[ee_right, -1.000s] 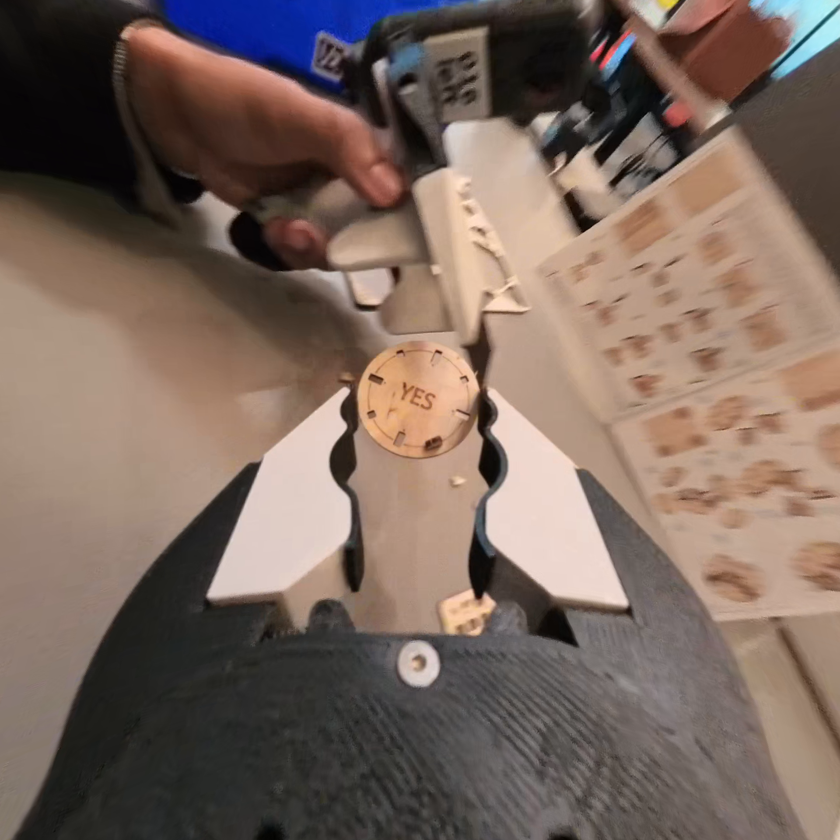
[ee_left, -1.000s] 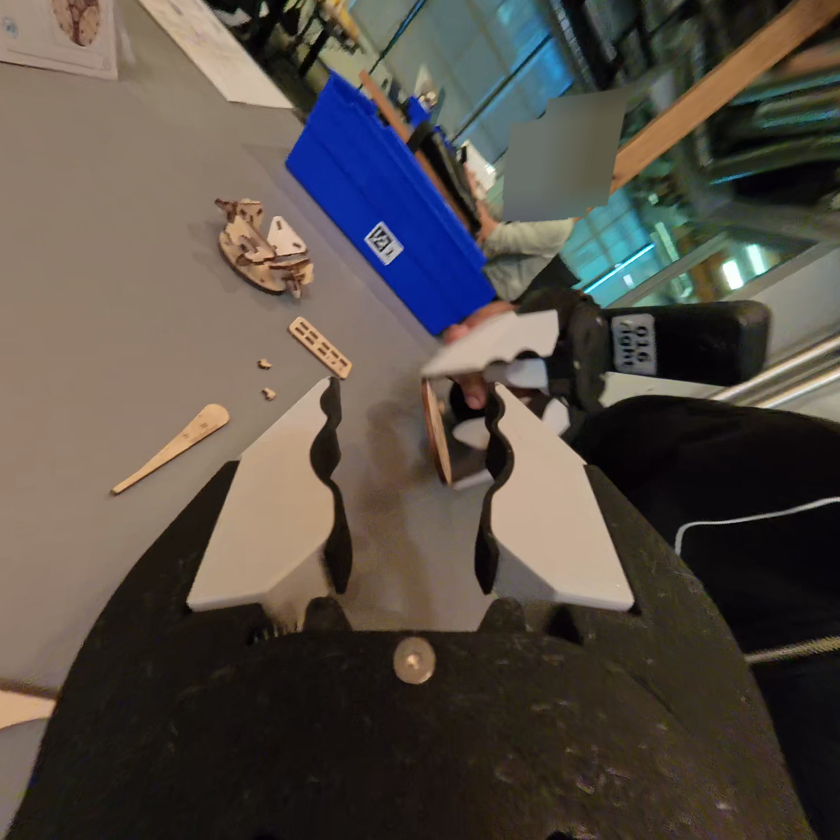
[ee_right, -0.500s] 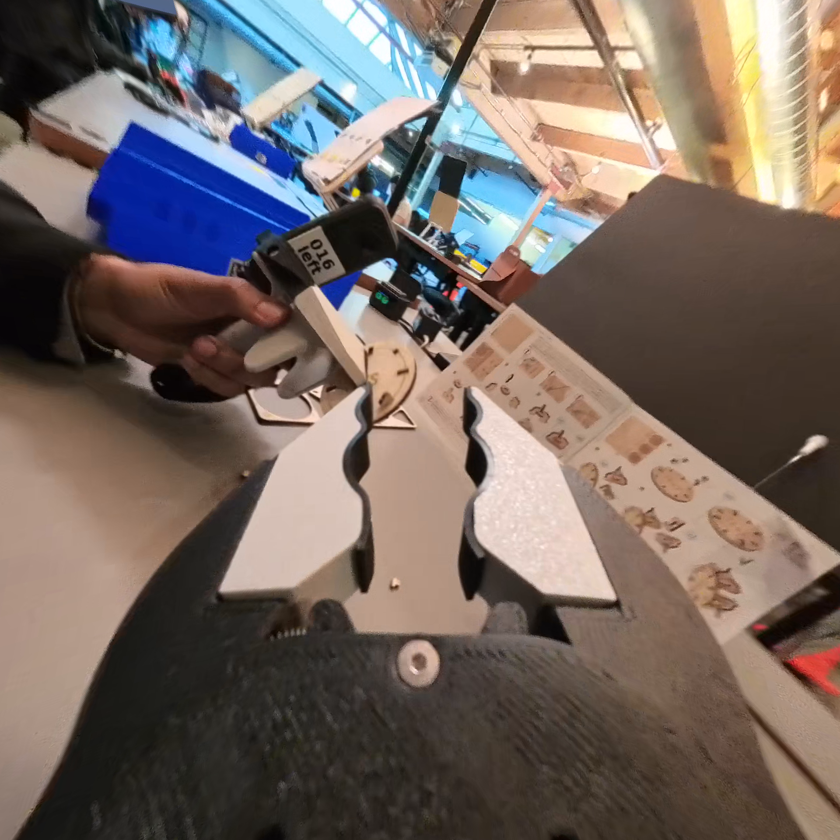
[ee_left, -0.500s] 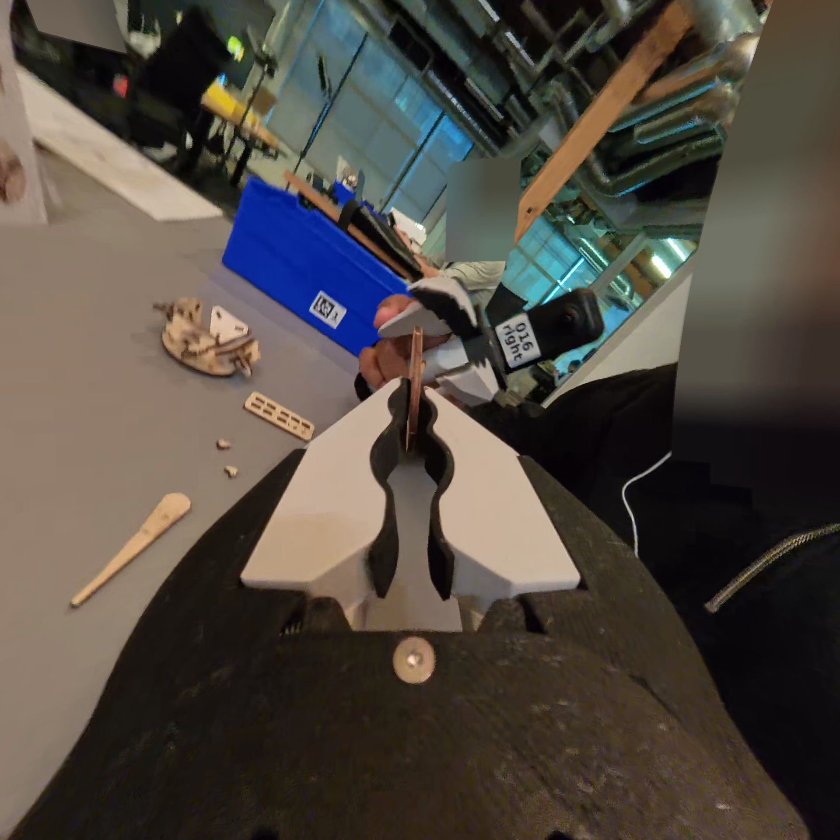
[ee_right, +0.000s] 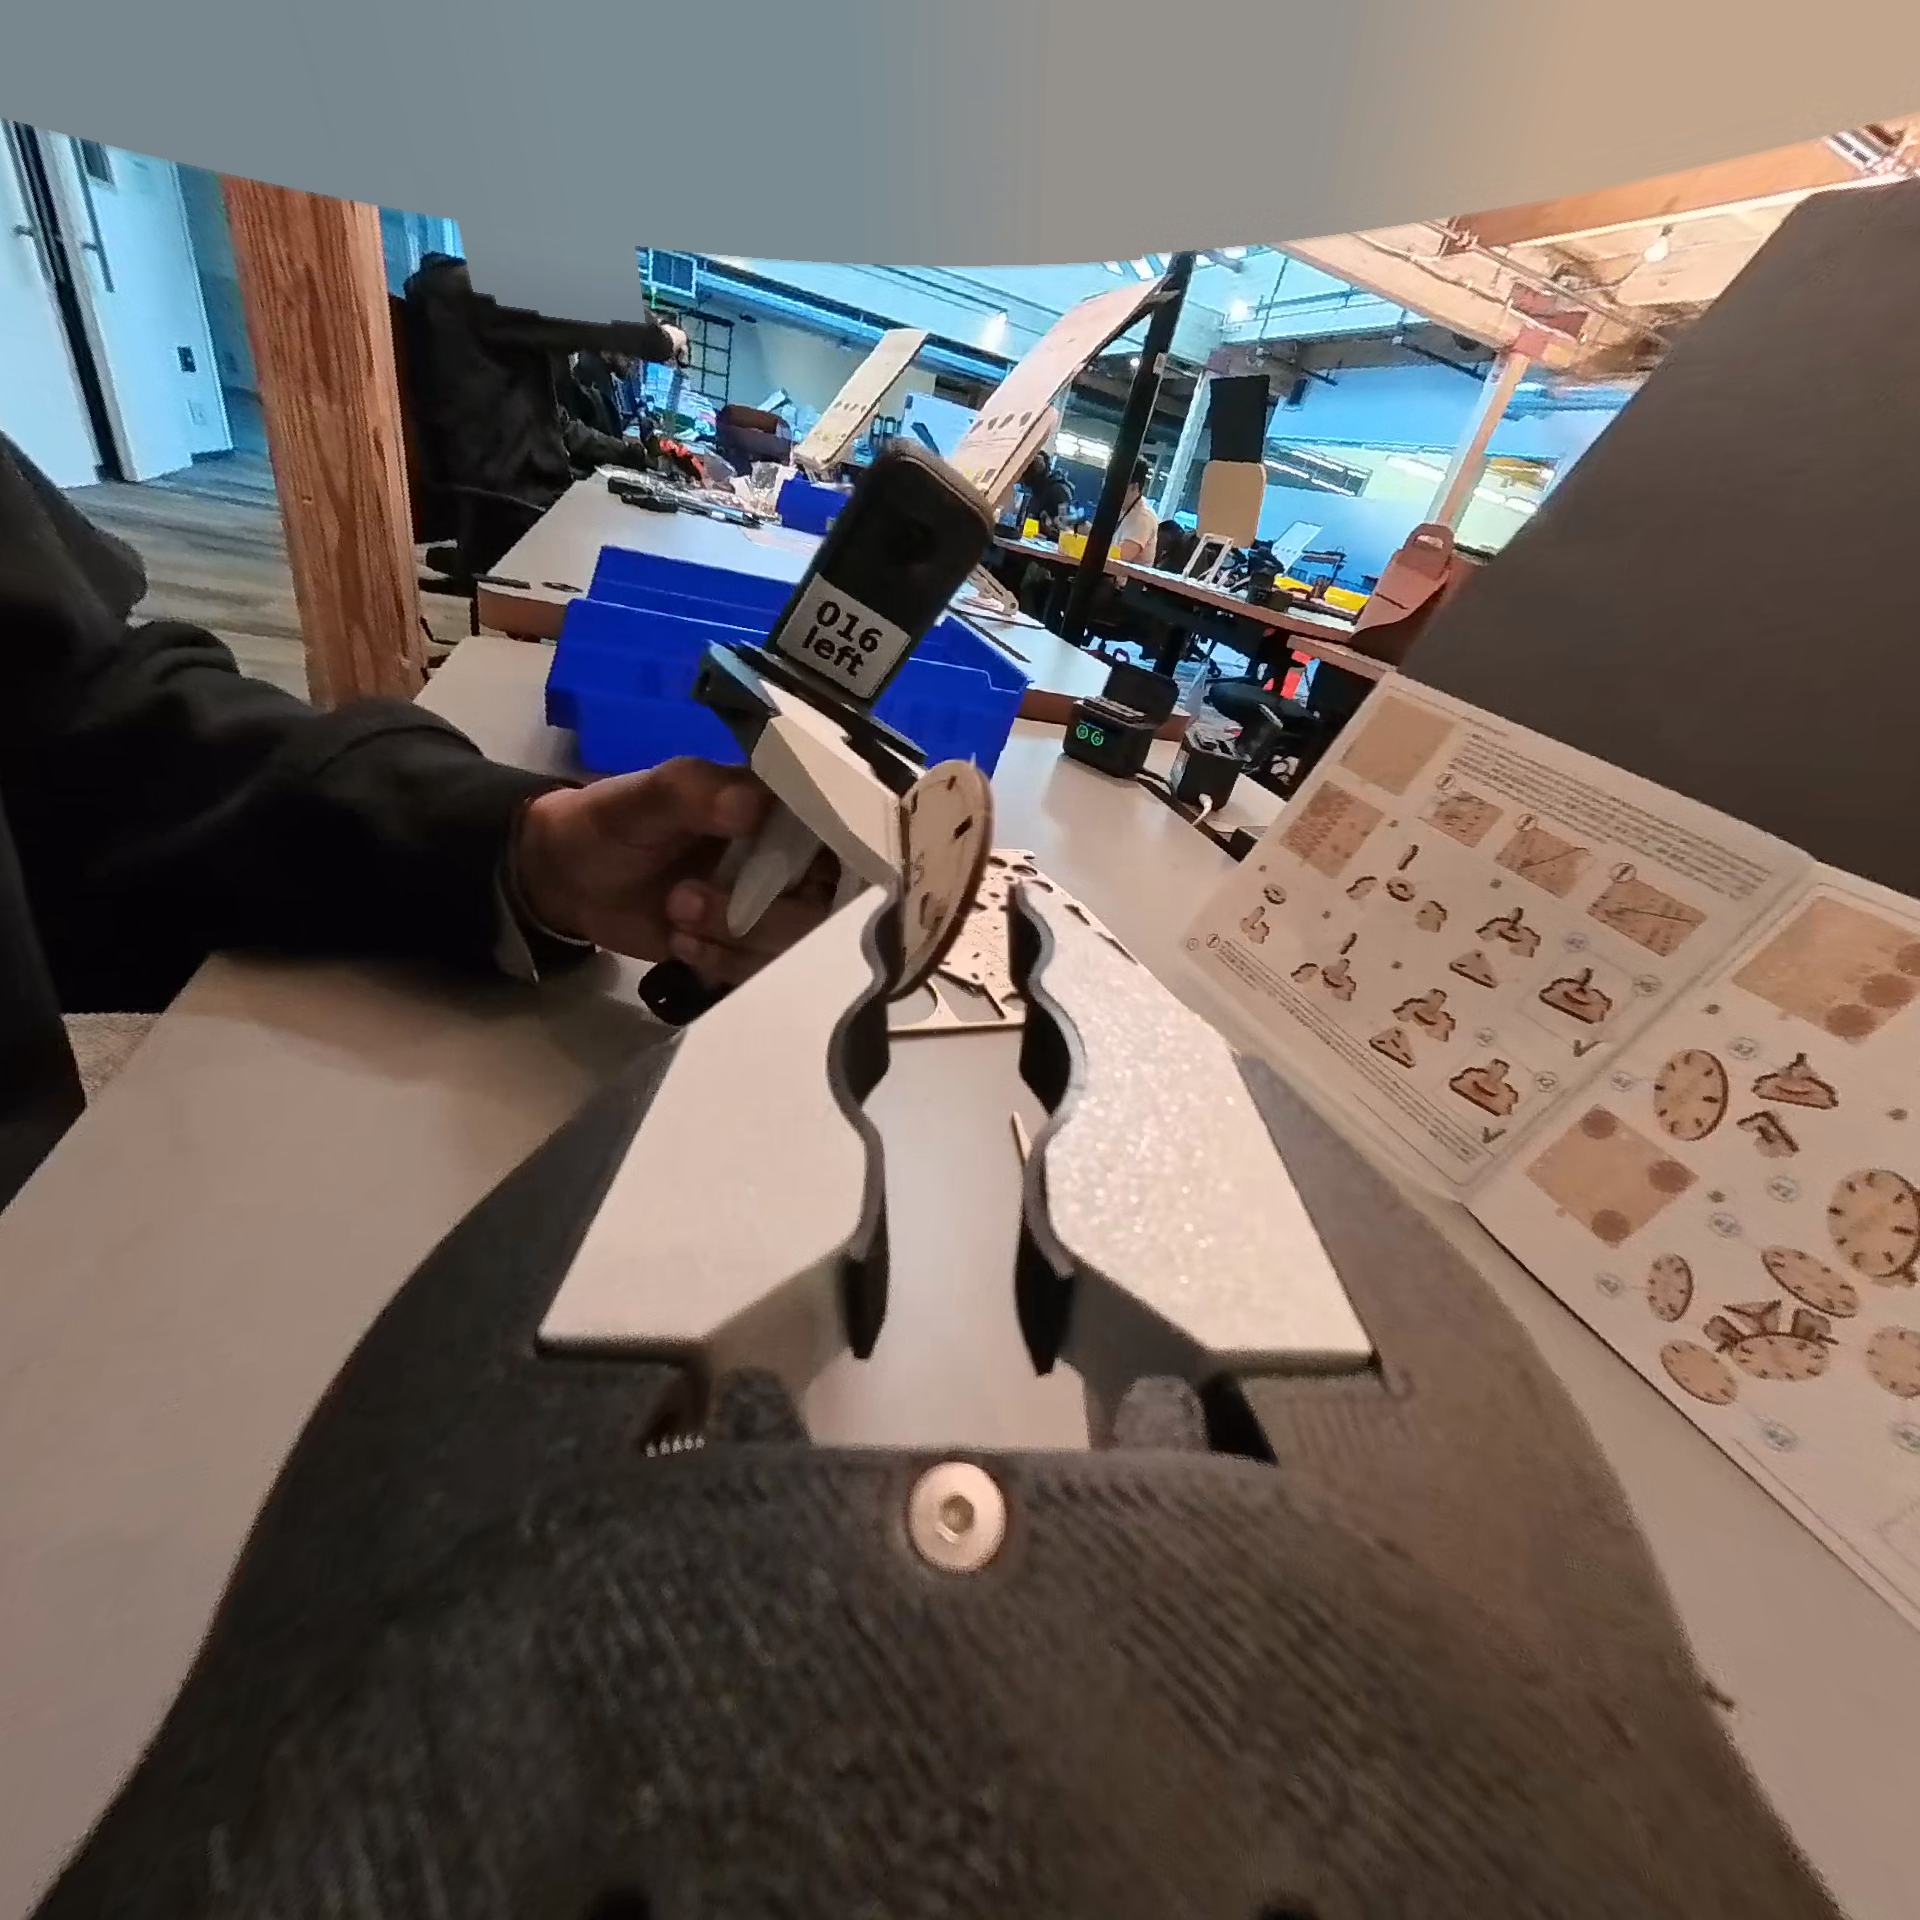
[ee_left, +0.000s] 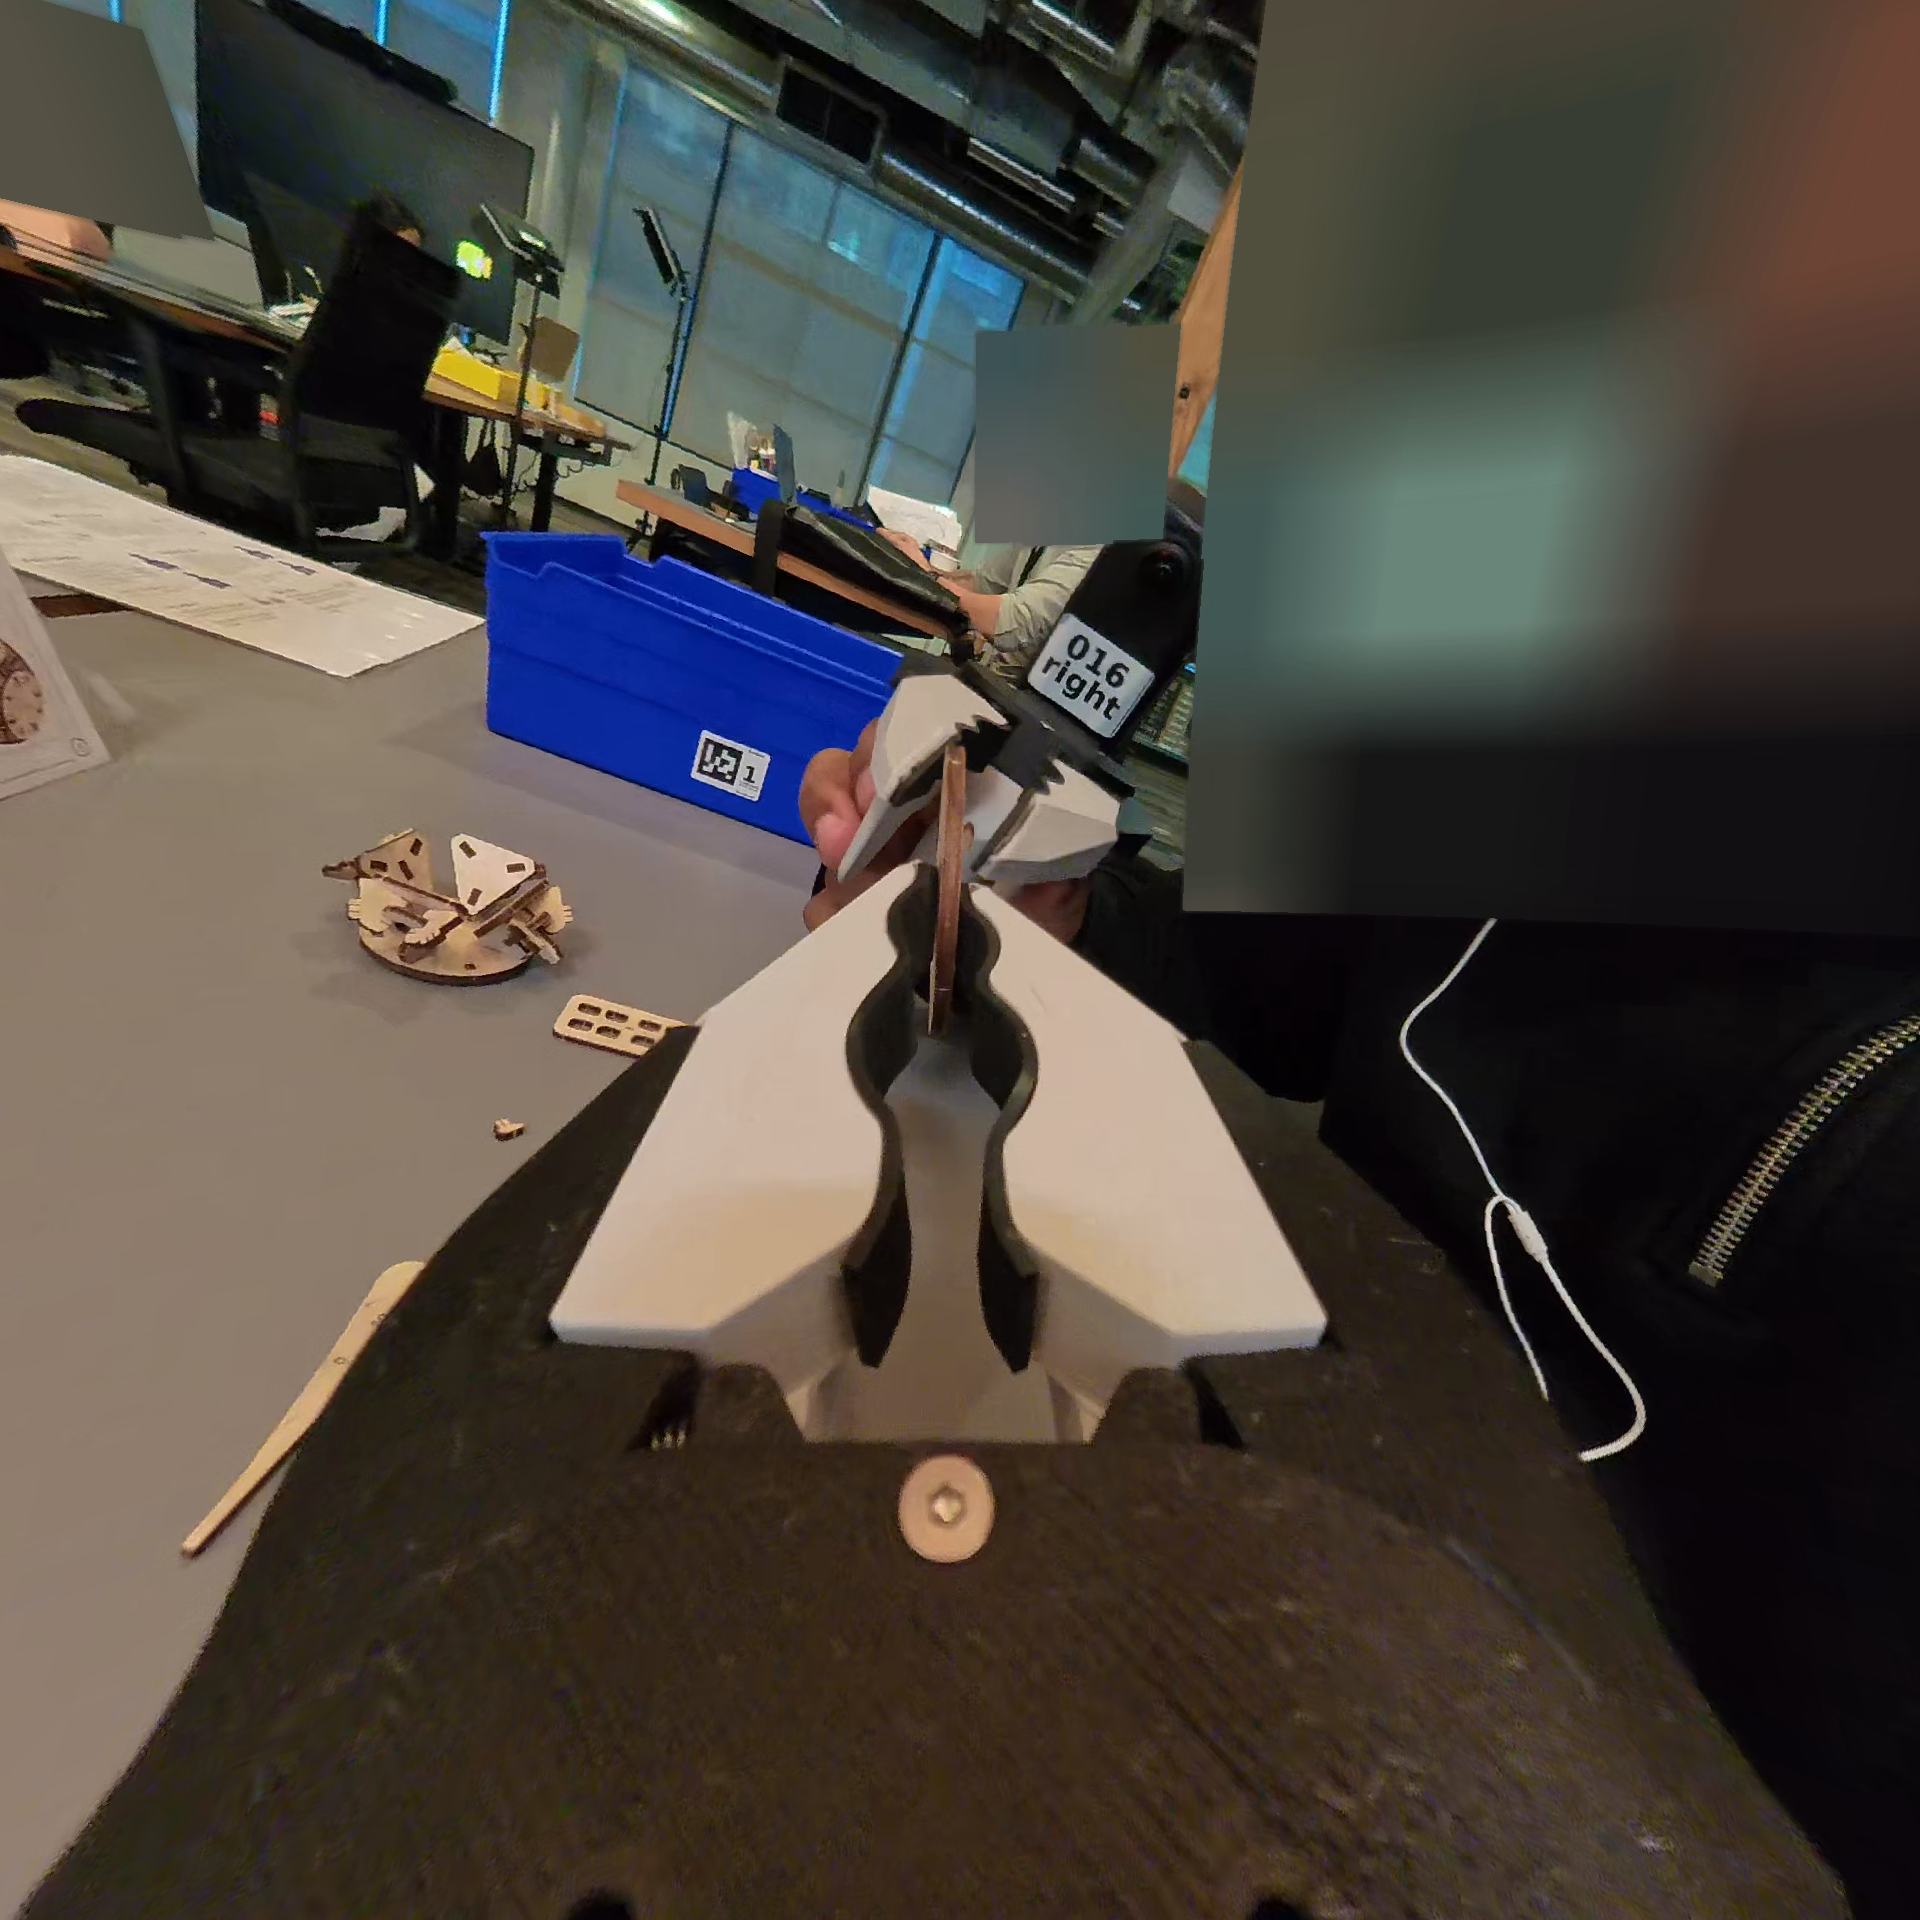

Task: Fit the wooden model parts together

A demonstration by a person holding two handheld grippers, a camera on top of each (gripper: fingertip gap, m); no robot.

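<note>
My left gripper (ee_left: pixel 948 889) is shut on a round wooden disc (ee_left: pixel 951 821) with small slots and holds it upright above the grey table (ee_left: pixel 208 1091), edge-on in the left wrist view. The right wrist view shows the disc's (ee_right: pixel 943 862) face, pinched by the left gripper (ee_right: pixel 896 842), which a hand holds. My right gripper (ee_right: pixel 954 909) is open, with its fingers on either side of the disc's lower part. The disc is close to the left finger (ee_right: pixel 831 997), and a clear gap separates it from the right finger (ee_right: pixel 1081 1029). The right gripper also shows in the left wrist view (ee_left: pixel 966 805), straddling the disc.
A blue bin (ee_left: pixel 665 665) stands at the back of the table. A partly built wooden model (ee_left: pixel 452 909), a slotted strip (ee_left: pixel 613 1023) and a wooden stick (ee_left: pixel 301 1403) lie at left. Instruction sheets (ee_right: pixel 1558 987) and a cut-out wooden sheet (ee_right: pixel 987 956) lie at right. Both grippers' tips are close together, under 4 cm apart. The wooden stick (ee_left: pixel 301 1403) is about equally far from each gripper, around 15 cm.
My left gripper went from wide open to shut on the disc and now holds it up off the table. Both grippers tilted upward. My right jaws narrowed around the disc.
</note>
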